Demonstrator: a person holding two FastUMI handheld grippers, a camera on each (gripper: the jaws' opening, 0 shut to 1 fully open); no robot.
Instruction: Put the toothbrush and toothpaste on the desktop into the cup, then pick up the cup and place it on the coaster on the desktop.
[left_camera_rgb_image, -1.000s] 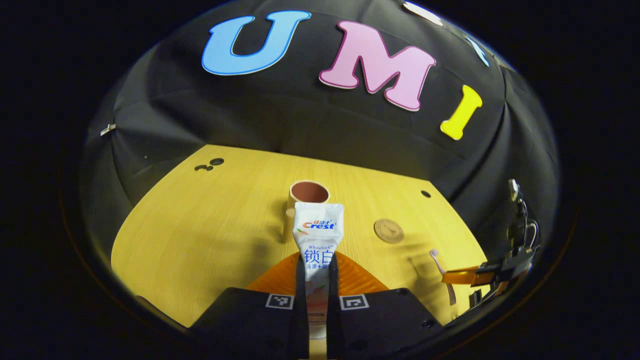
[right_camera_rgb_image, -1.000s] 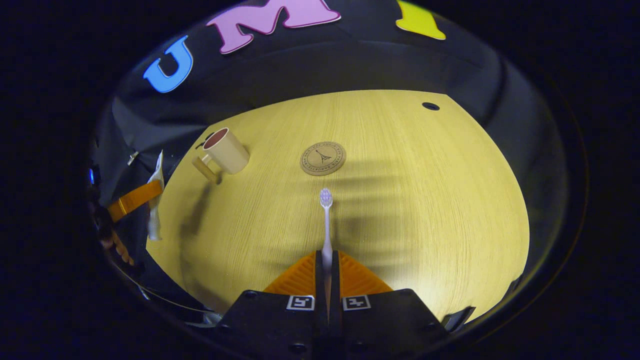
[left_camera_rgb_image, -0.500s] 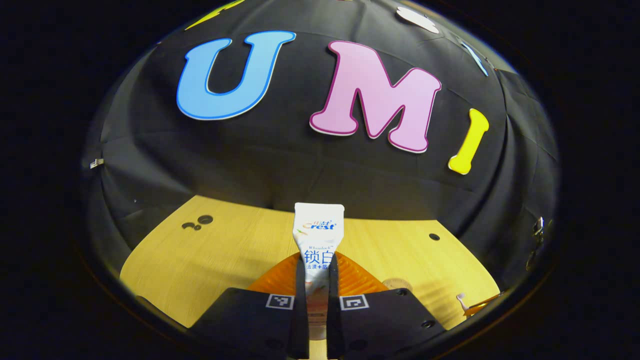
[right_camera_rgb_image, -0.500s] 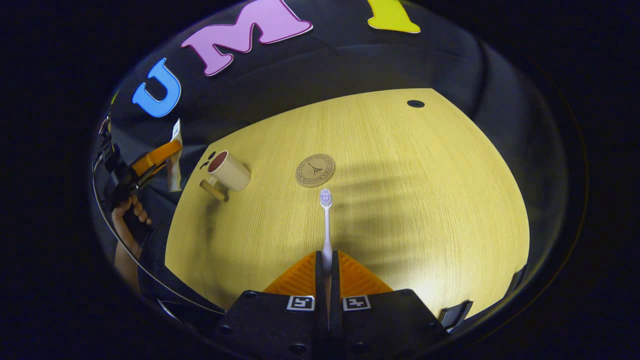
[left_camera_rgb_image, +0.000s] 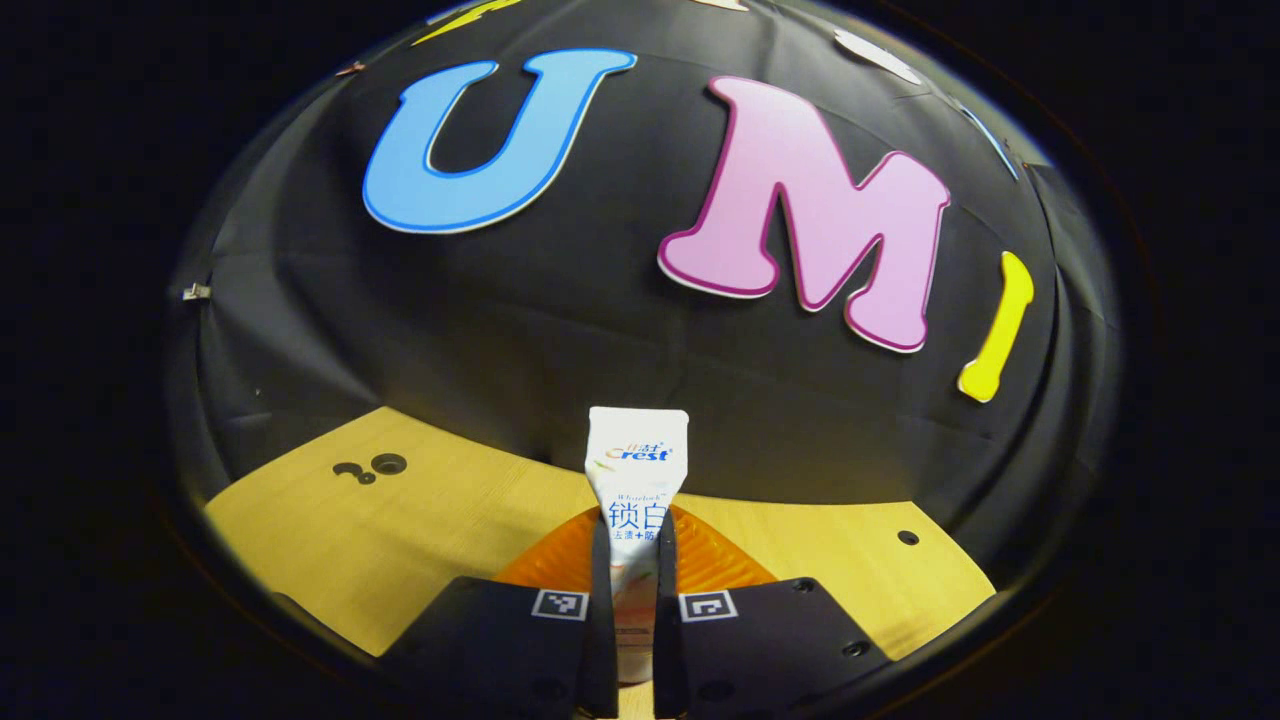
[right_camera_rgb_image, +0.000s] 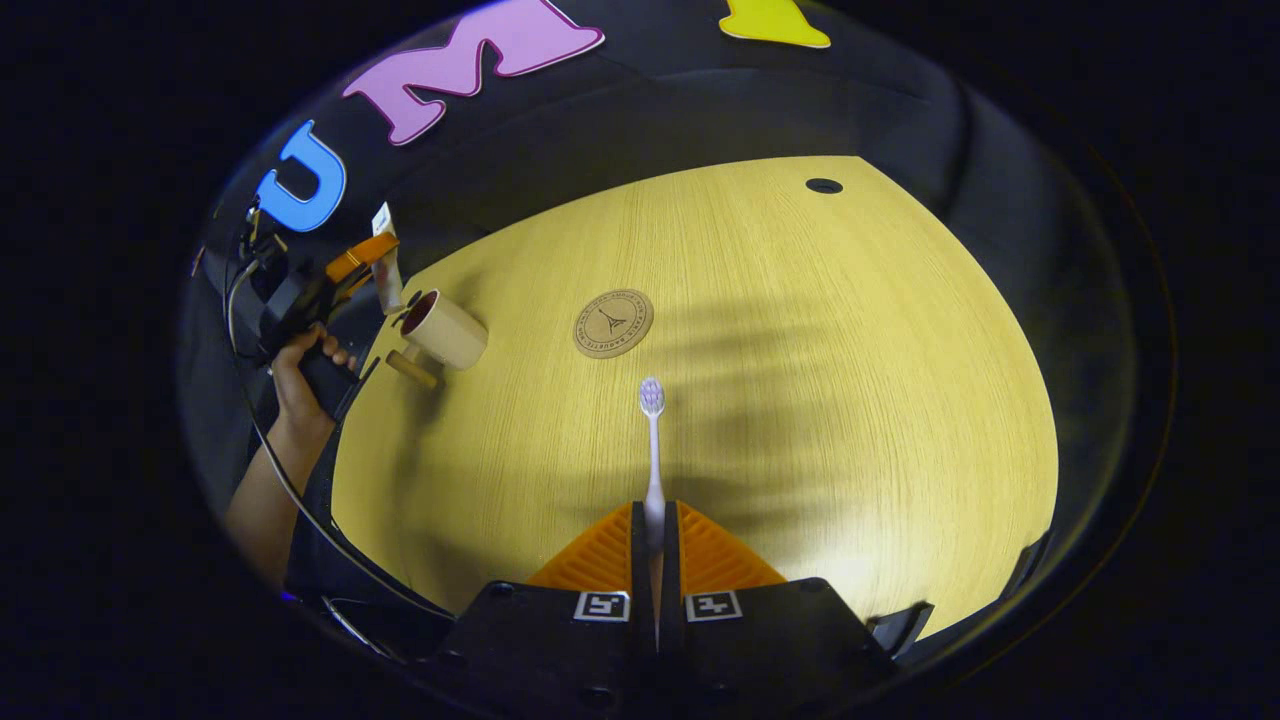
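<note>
Left gripper (left_camera_rgb_image: 632, 560), jaws clamped on the upright tube (left_camera_rgb_image: 636, 470), hangs just above the cup (right_camera_rgb_image: 444, 328) at ten o'clock of the desk (right_camera_rgb_image: 800, 400): centre it over the mouth before release, while the right gripper (right_camera_rgb_image: 652, 545) pinches the toothbrush (right_camera_rgb_image: 652, 440), coaster (right_camera_rgb_image: 612, 323) beyond.

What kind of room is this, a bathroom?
Probably a recording booth, not a bathroom: black cloth wall behind a bare wooden desktop, with just a cup and coaster laid out.
</note>
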